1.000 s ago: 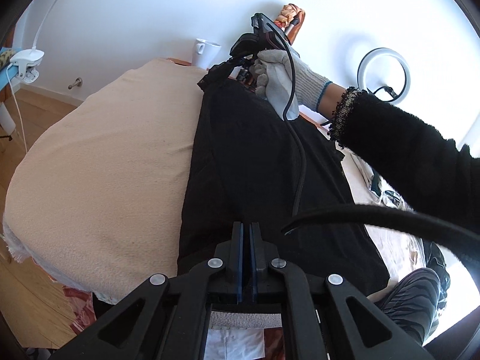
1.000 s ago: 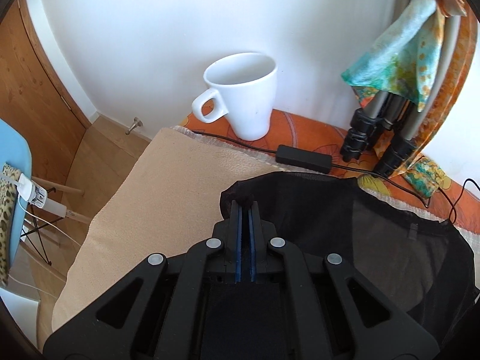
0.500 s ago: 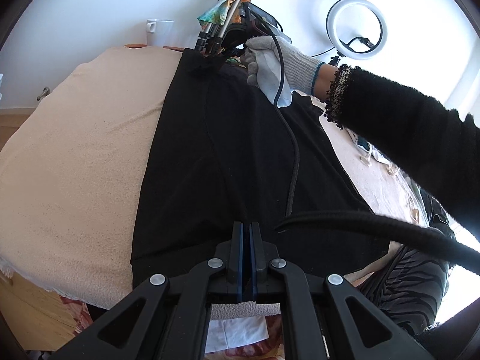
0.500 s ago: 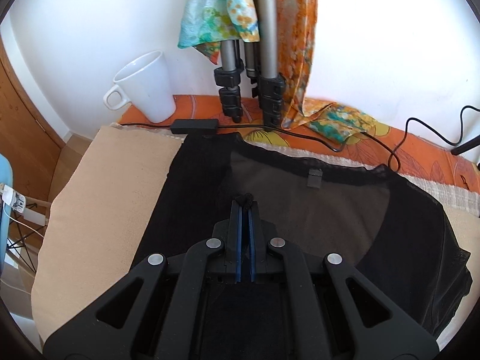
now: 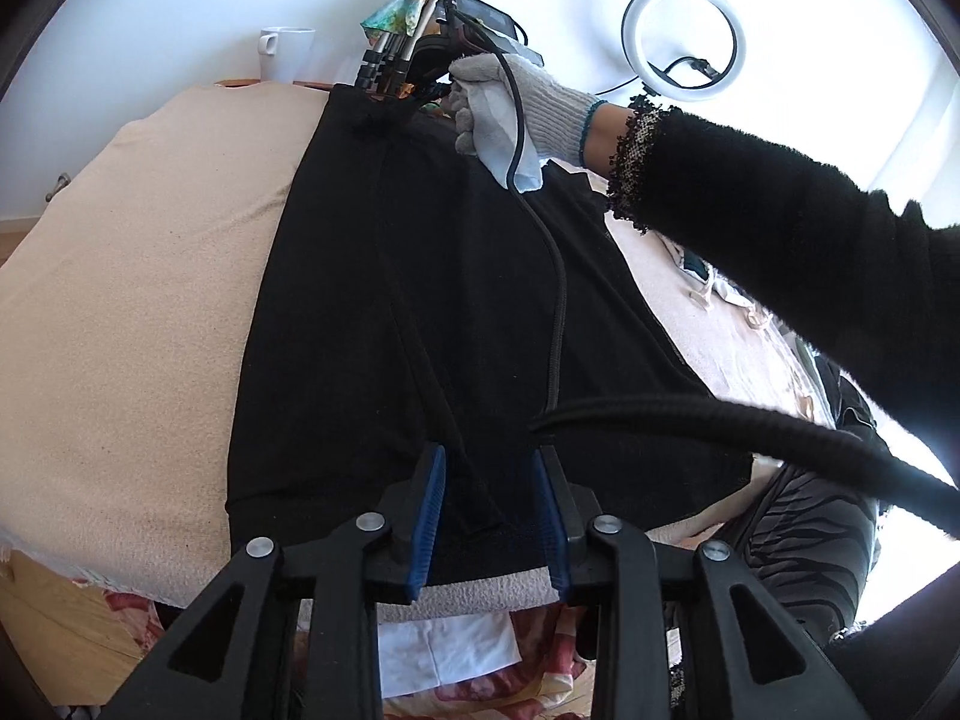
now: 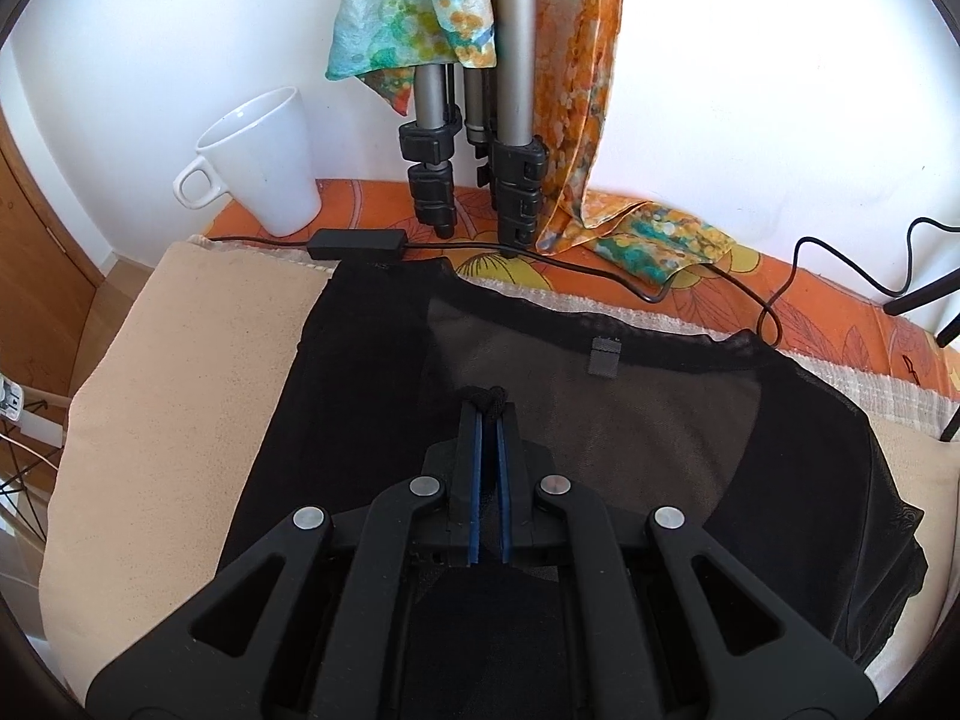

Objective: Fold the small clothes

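Room: a white wall point(image 6: 750, 90) is seen behind the work surface, with a tripod point(image 6: 510, 150) draped in a patterned scarf point(image 6: 414, 6), a white mug point(image 6: 264, 162) and a ring light point(image 5: 684, 39) along the far edge.
Surface: a tabletop padded with a beige cloth point(image 5: 138, 300) is used; orange patterned fabric point(image 6: 810, 294) shows at the back.
Garment: a black garment point(image 5: 420, 276) is laid flat on the beige cloth, its long axis running from the near edge to the far edge.
Right claw: the right claw point(image 6: 487, 414) is pressed together on a small bunch of the garment at the far end, near the neckline label point(image 6: 603, 357).
Left claw: the left claw point(image 5: 489, 480) is at the near hem; its jaws are opening, with a fold ridge lying between the pads, not pinched.
Key relation: both ends of the long axis are covered, one claw at each, so the next fold is judged to depend on the far end being carried toward the near one.
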Tool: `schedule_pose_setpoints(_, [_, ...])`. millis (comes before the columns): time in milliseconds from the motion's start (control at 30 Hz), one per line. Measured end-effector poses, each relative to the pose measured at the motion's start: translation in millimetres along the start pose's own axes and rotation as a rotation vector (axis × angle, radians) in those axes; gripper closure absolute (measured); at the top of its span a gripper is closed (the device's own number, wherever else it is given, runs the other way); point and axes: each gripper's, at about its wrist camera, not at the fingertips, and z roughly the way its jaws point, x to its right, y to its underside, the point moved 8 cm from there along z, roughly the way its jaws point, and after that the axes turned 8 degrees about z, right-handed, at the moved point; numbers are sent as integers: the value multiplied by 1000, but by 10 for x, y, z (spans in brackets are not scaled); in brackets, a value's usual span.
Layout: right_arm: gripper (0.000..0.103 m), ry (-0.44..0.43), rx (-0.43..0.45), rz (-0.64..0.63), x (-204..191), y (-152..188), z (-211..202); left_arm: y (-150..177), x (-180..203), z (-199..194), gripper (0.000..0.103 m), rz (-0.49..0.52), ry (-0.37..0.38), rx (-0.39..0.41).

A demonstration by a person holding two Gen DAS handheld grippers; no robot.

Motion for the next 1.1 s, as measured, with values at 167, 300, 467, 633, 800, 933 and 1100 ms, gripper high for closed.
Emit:
schedule_pose_setpoints(167, [53,0,34,4,48,-41,-166,22,-68,-168,74,47,-83,18])
schedule_pose_setpoints(300, [53,-25,60,22,113,-49,-393,65,-121,-281,75,54,-125,26])
schedule_pose_setpoints(467, [52,-62,108,46,240,-58,-802,217,-168,-440,75,83,-199,29])
schedule_pose_setpoints(633, [52,-118,157,92,452,-10,-1293,341,-227,-548,76,79,-254,23])
schedule_pose_setpoints(800, [52,-170,190,144,722,90,-1755,322,-132,-614,76,154,-342,49])
schedule_pose_setpoints(933, [52,-188,209,161,952,215,-2114,251,-56,-697,74,198,-438,121])
schedule_pose_setpoints(1100, [52,-216,231,173,1245,465,-2475,67,111,-844,72,301,-585,254])
